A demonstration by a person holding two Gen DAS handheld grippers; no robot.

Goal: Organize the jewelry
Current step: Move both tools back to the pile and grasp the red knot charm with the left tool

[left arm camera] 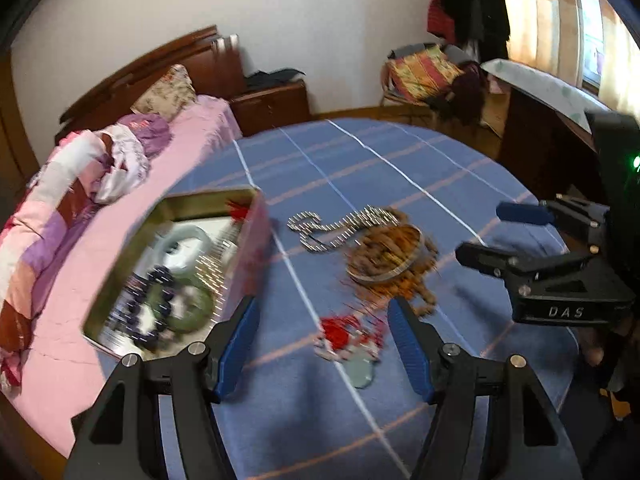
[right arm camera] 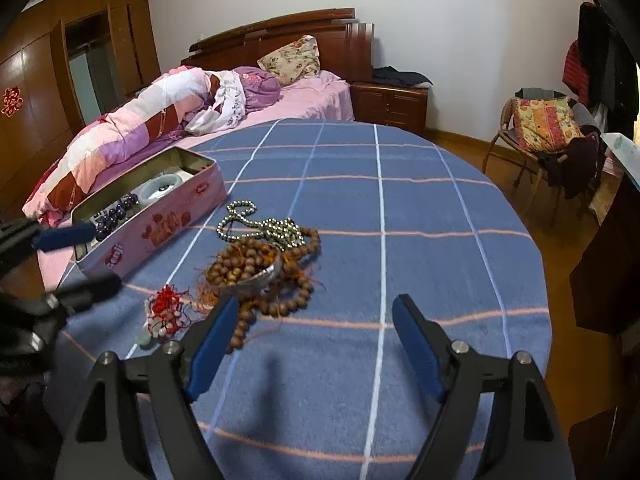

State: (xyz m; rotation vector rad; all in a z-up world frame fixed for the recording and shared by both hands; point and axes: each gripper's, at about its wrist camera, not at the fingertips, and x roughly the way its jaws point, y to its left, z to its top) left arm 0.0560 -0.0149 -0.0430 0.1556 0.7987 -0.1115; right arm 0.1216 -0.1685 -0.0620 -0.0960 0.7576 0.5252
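Observation:
A pink tin box stands open on the blue checked table and holds a pale jade bangle, dark beads and a green bracelet. On the cloth lie a silver bead necklace, brown wooden beads with a silver bangle, and a red-corded charm with a jade pendant. My left gripper is open above the red charm. My right gripper is open and empty, just right of the wooden beads.
A bed with pink bedding adjoins the table's left side. A nightstand and a chair piled with cushions stand beyond. A dark cabinet is at the right. The table edge curves on the right.

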